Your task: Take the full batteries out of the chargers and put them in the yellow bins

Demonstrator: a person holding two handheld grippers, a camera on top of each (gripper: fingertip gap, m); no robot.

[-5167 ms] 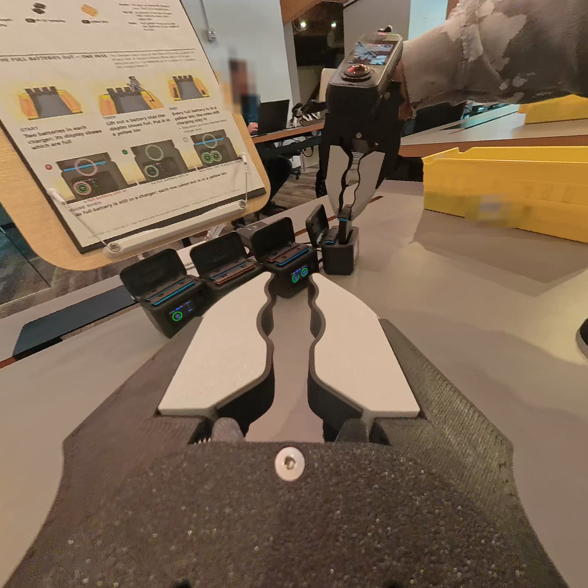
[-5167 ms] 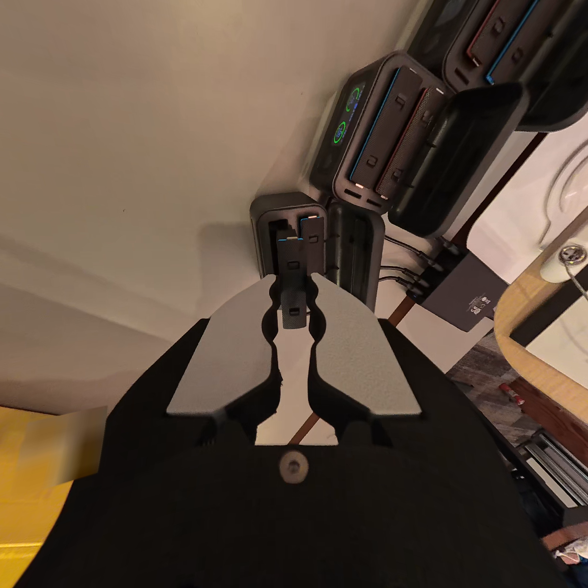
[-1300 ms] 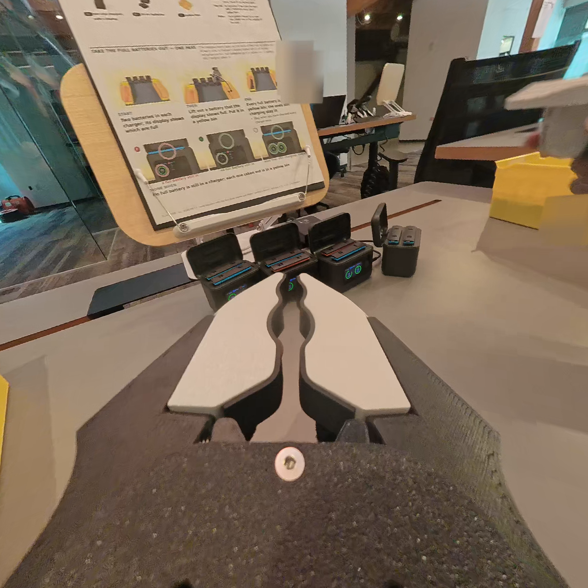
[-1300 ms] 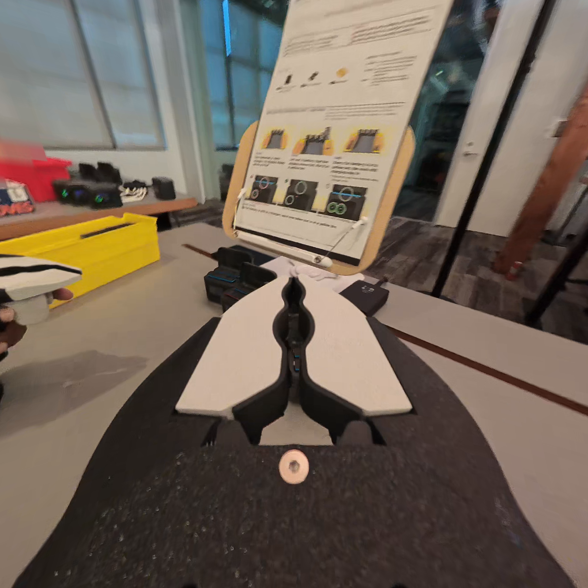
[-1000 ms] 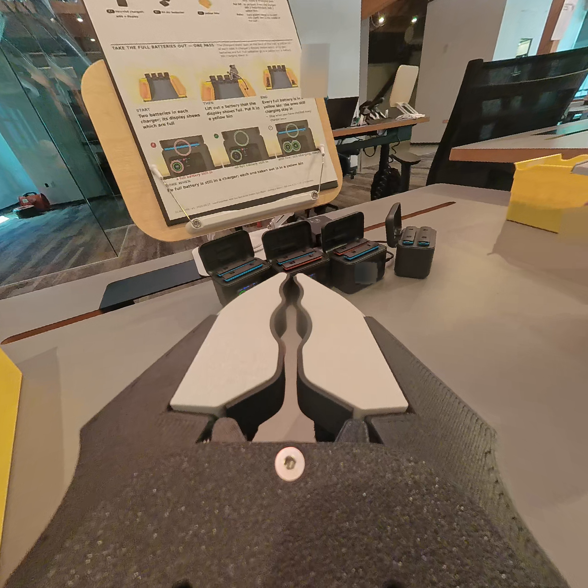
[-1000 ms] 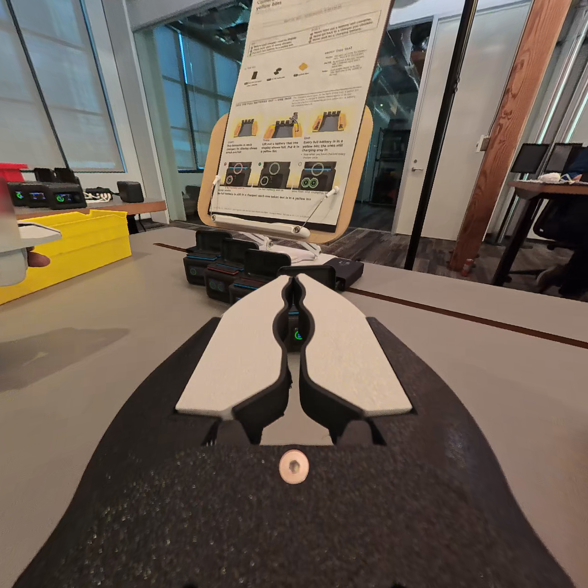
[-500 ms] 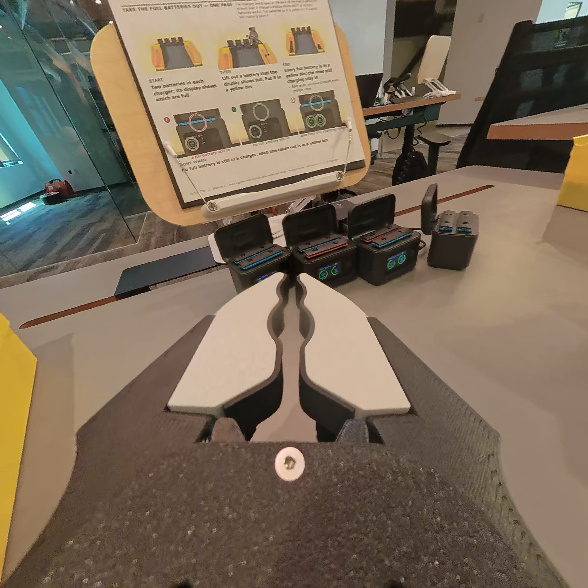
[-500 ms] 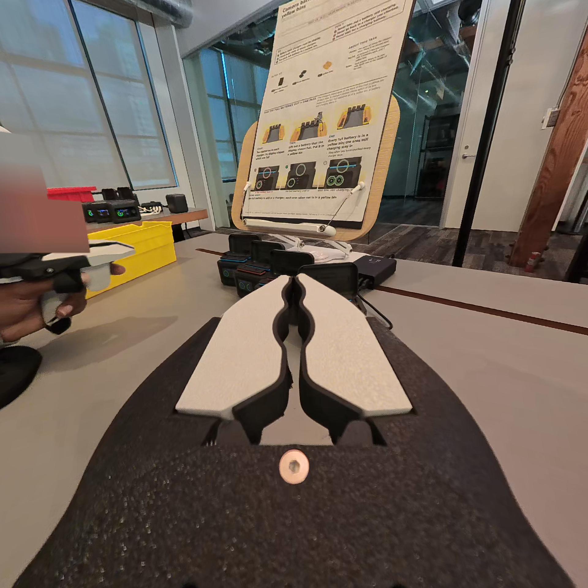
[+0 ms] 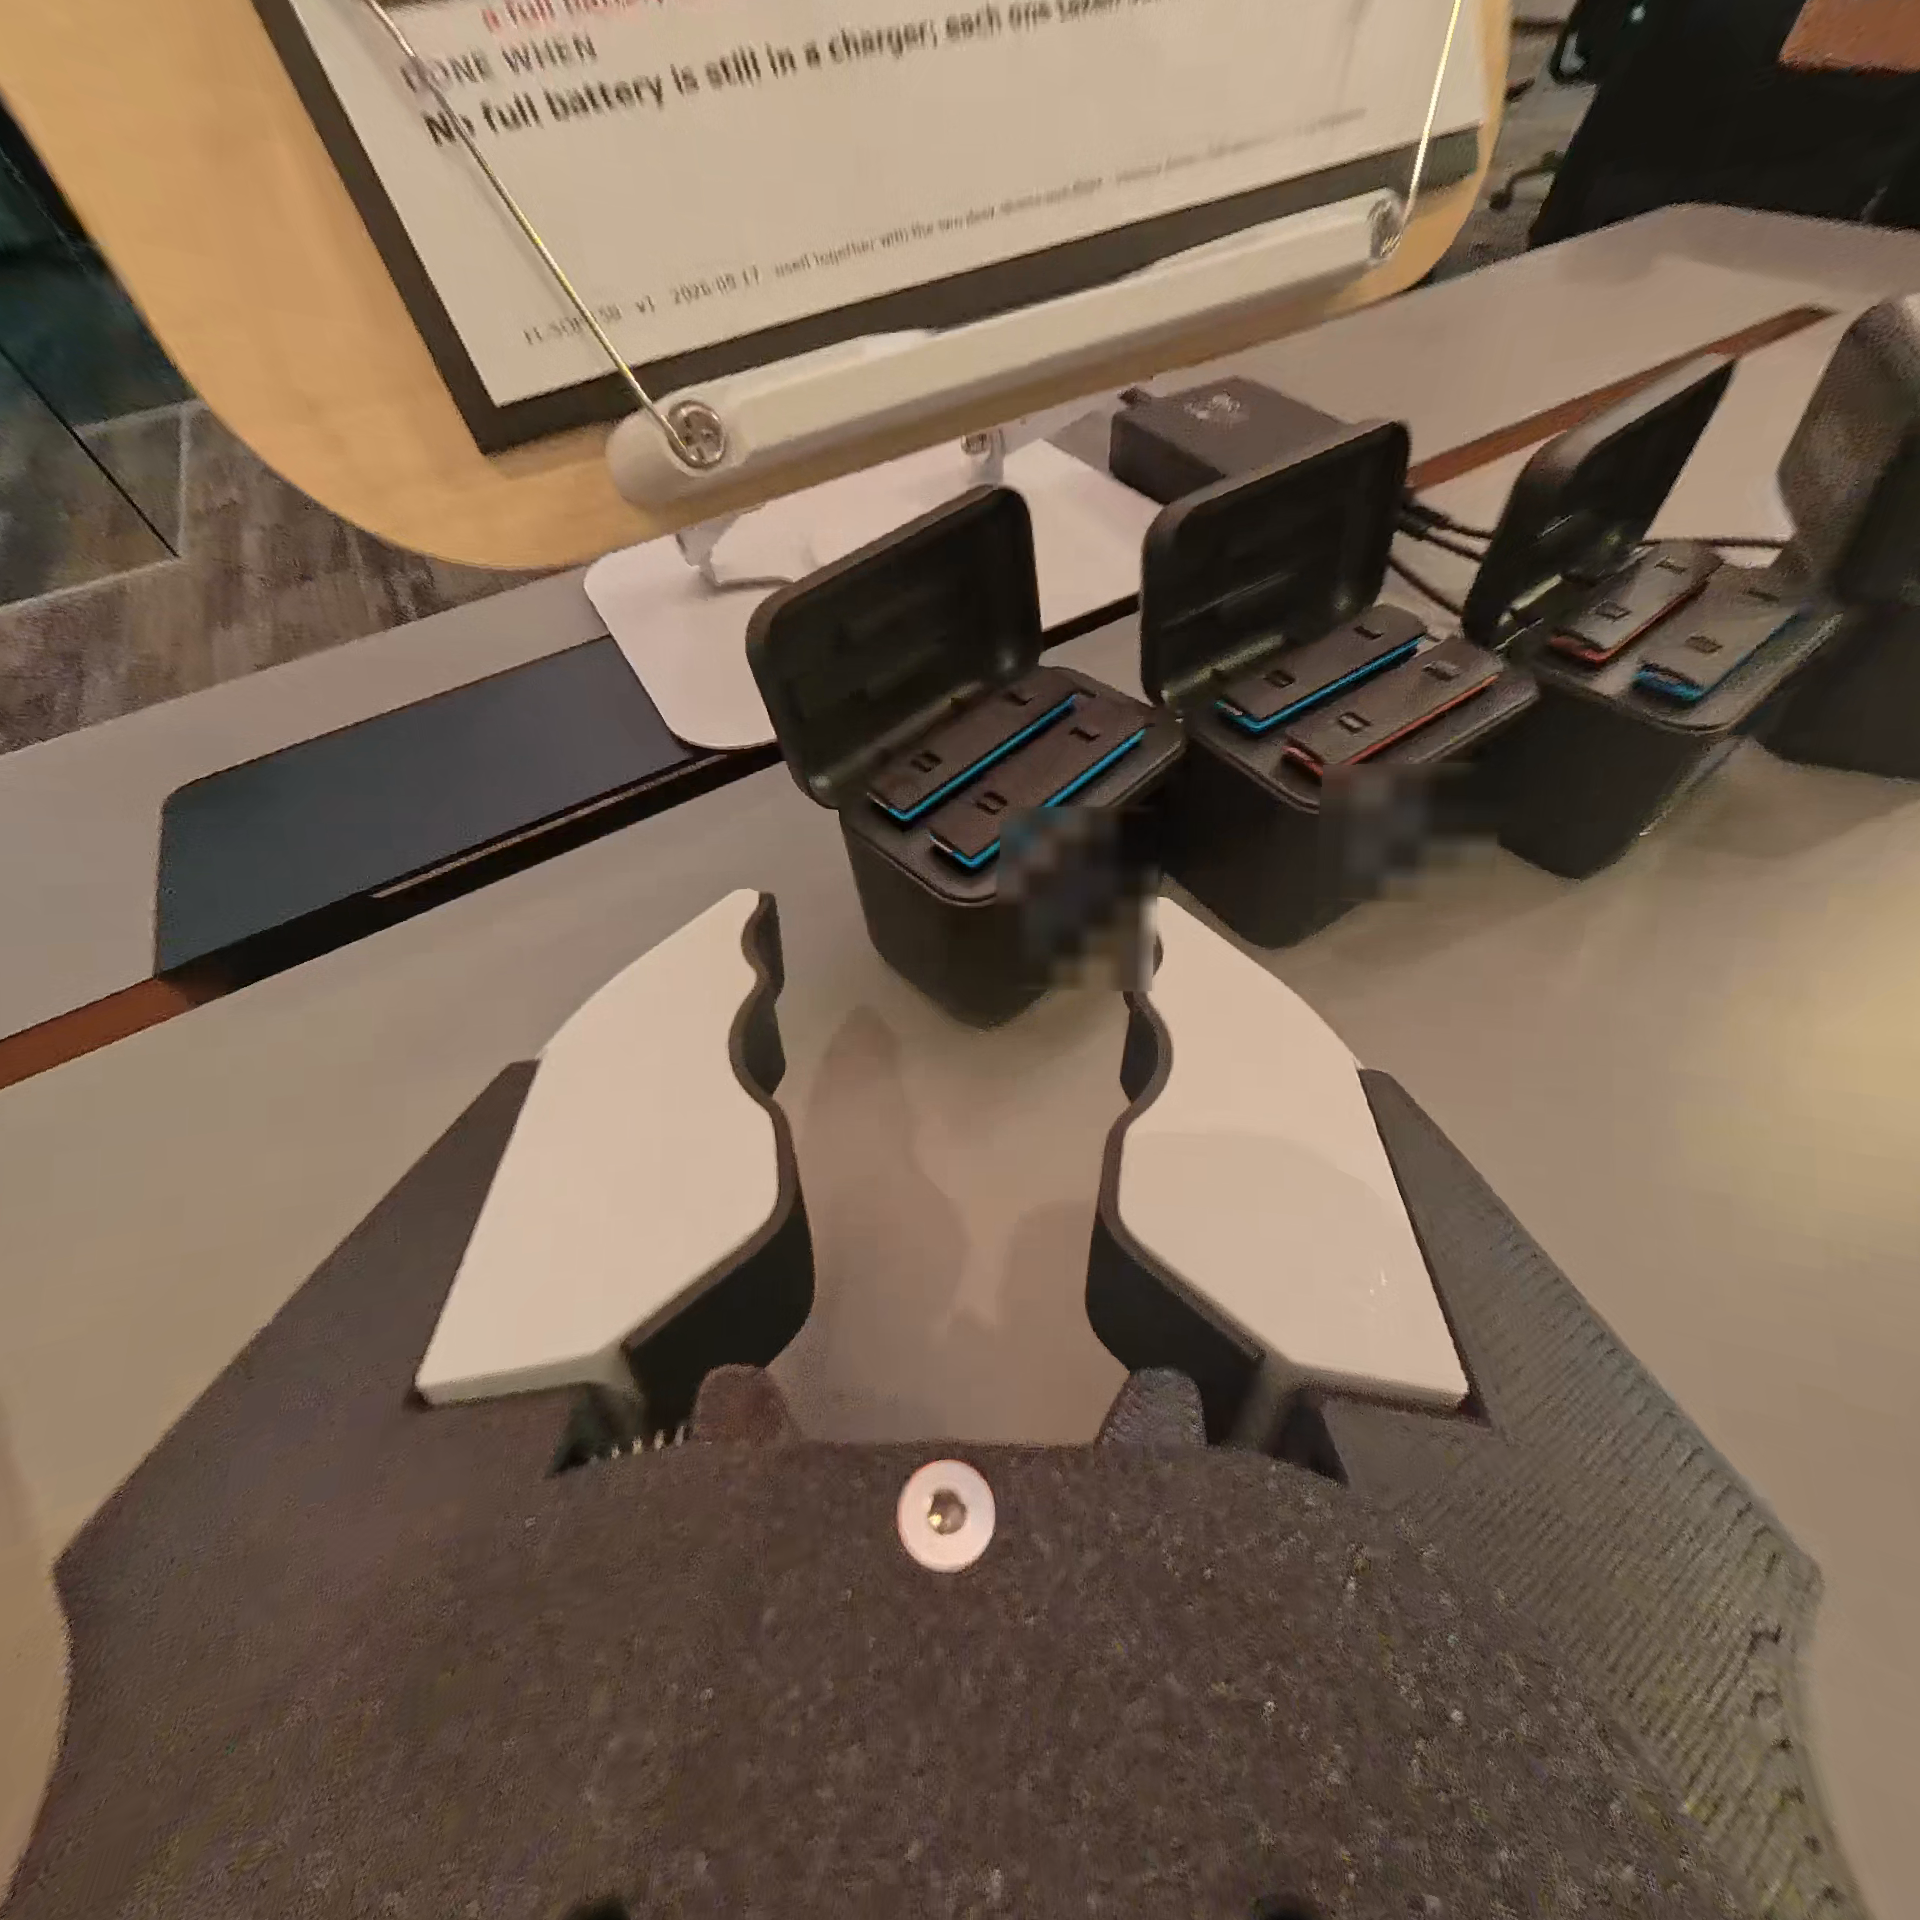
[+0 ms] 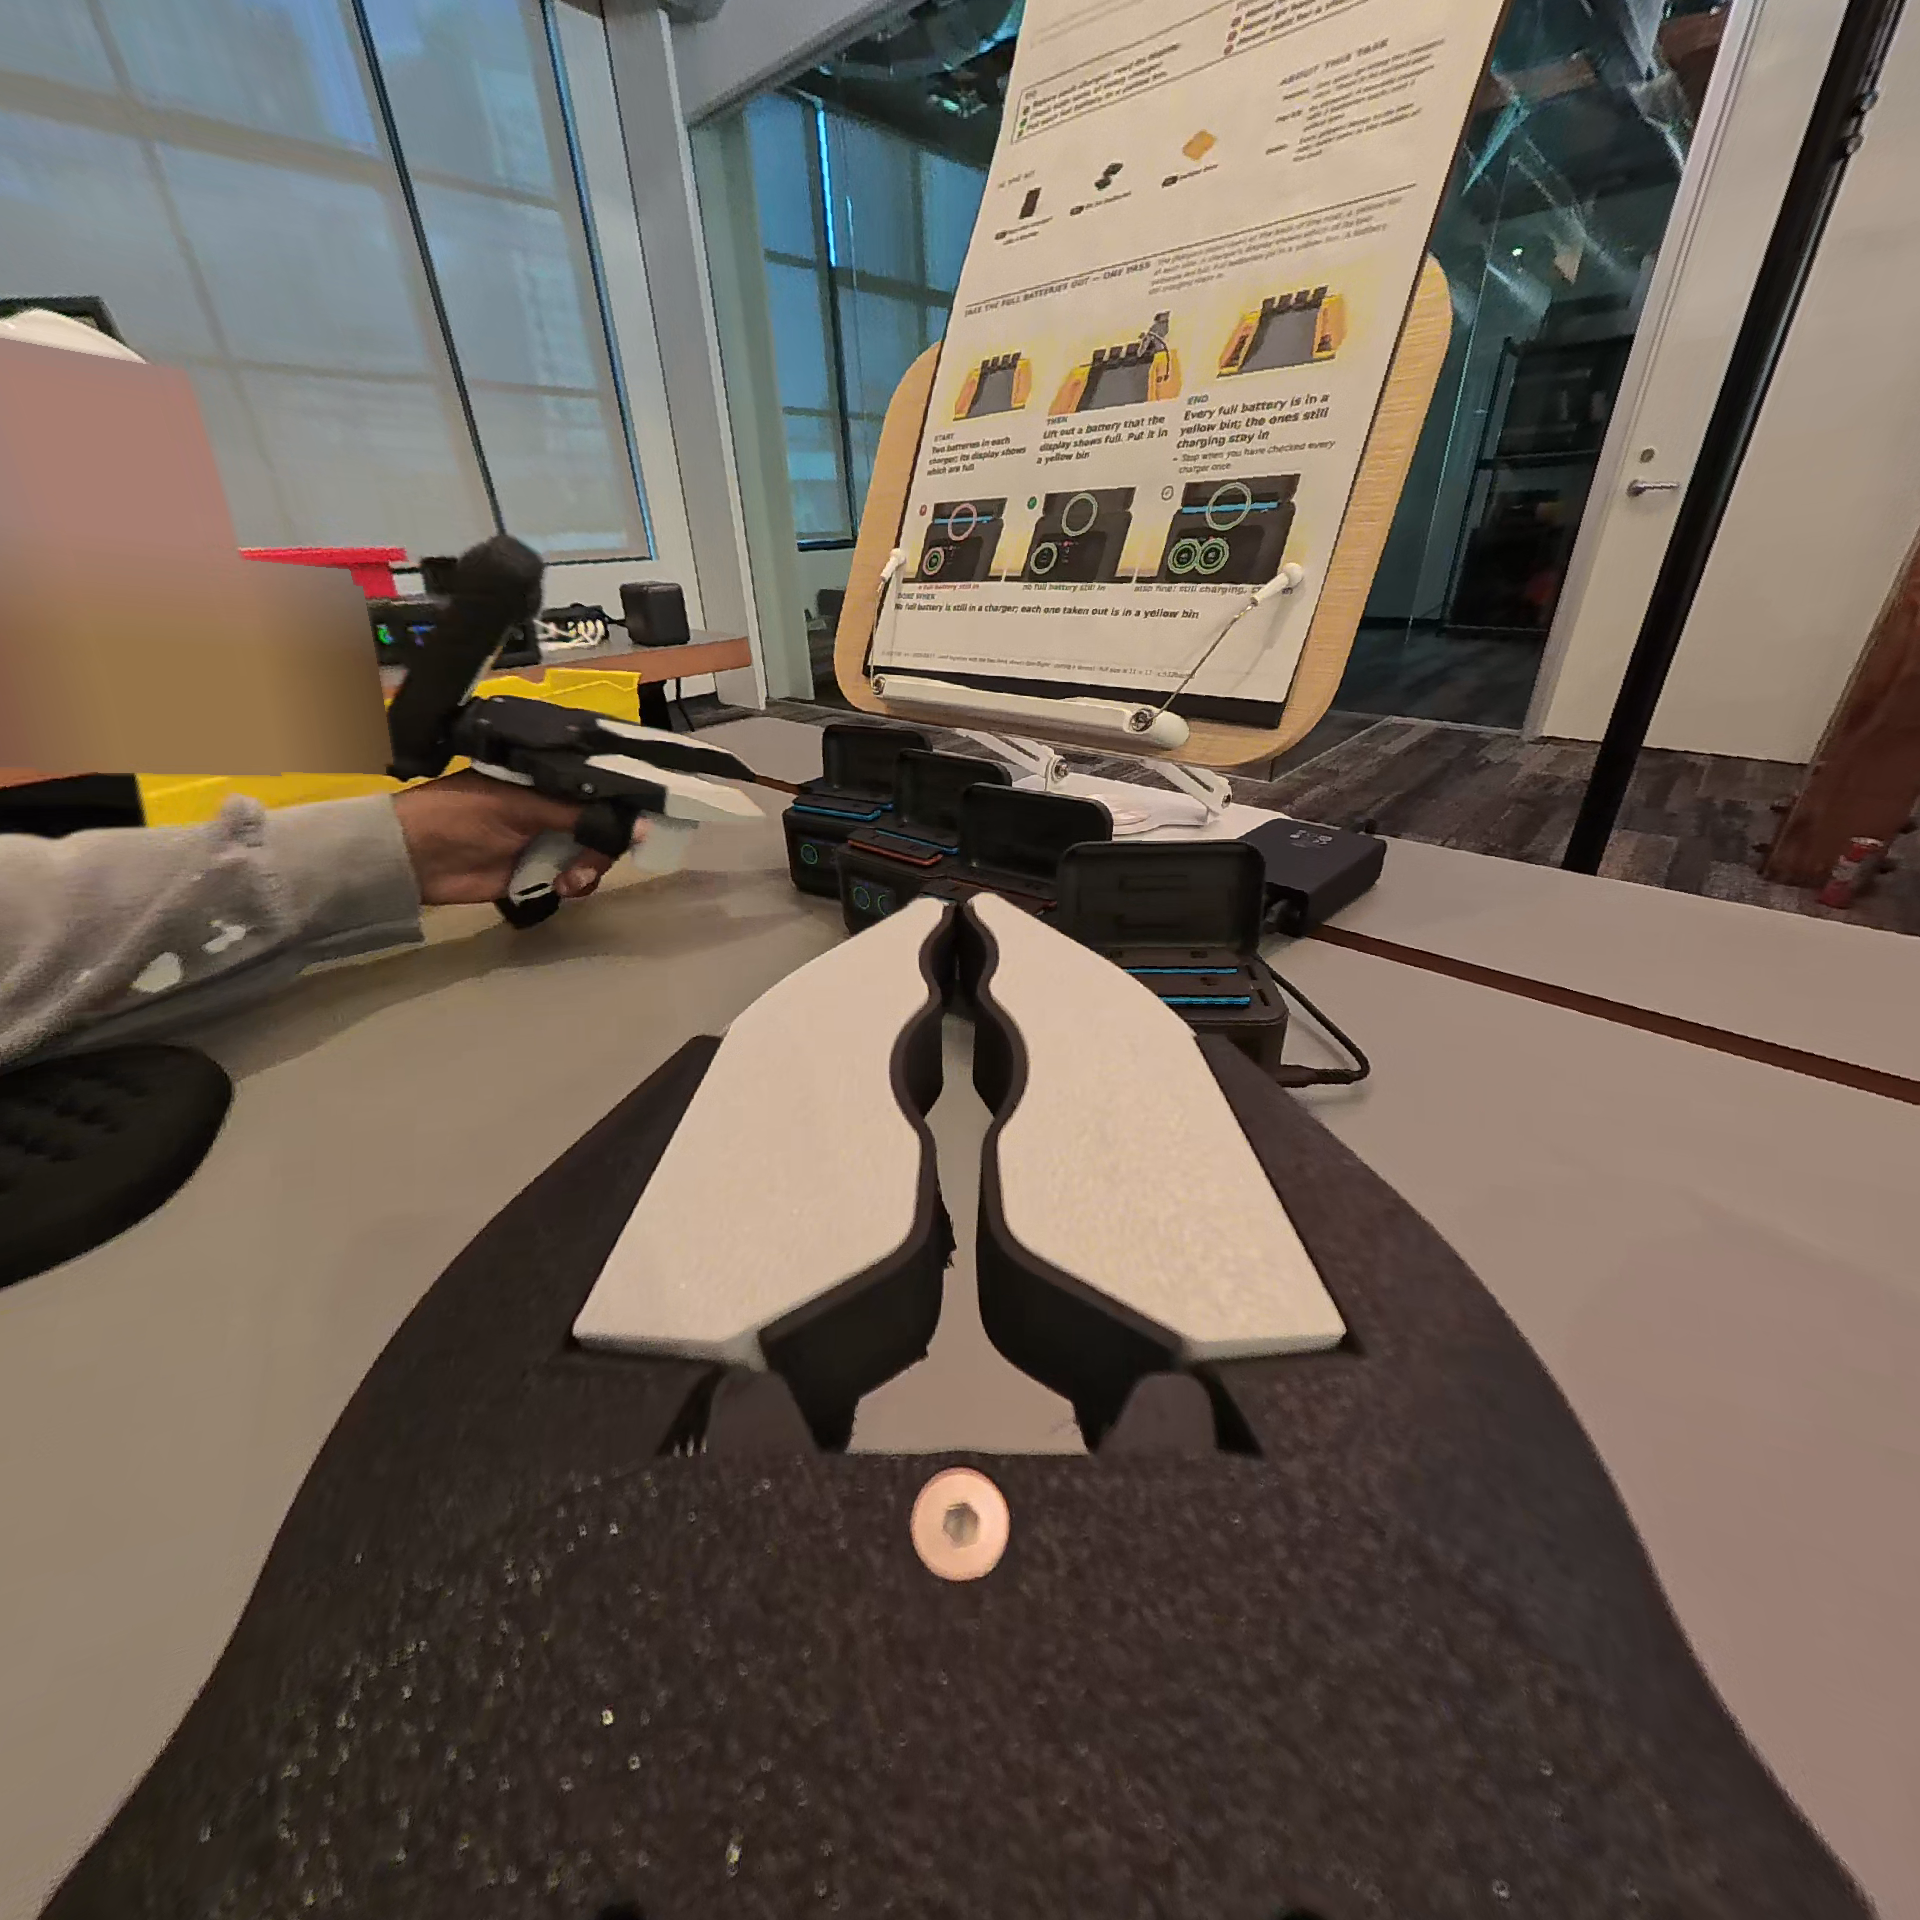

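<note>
Left gripper (image 9: 951, 940) spread wide, nothing between its fingers, hovering low over the grey table (image 9: 1558, 1091). Dead ahead, just past the tips, sits the nearest charger (image 9: 966, 821), lid up, two blue-edged batteries (image 9: 977, 764) seated in its slots. To its right, a second charger (image 9: 1320, 748) and a third charger (image 9: 1631, 717), both lids open, each showing one red-edged and one blue-edged battery.

Right gripper (image 10: 958, 914) pinched nearly closed, empty, with an open charger (image 10: 1184, 935) just beyond its tips. Yellow bin (image 10: 561, 694) well off to its left, behind the person's hand (image 10: 488, 842). Instruction board (image 10: 1143, 468) stands behind the charger row.
</note>
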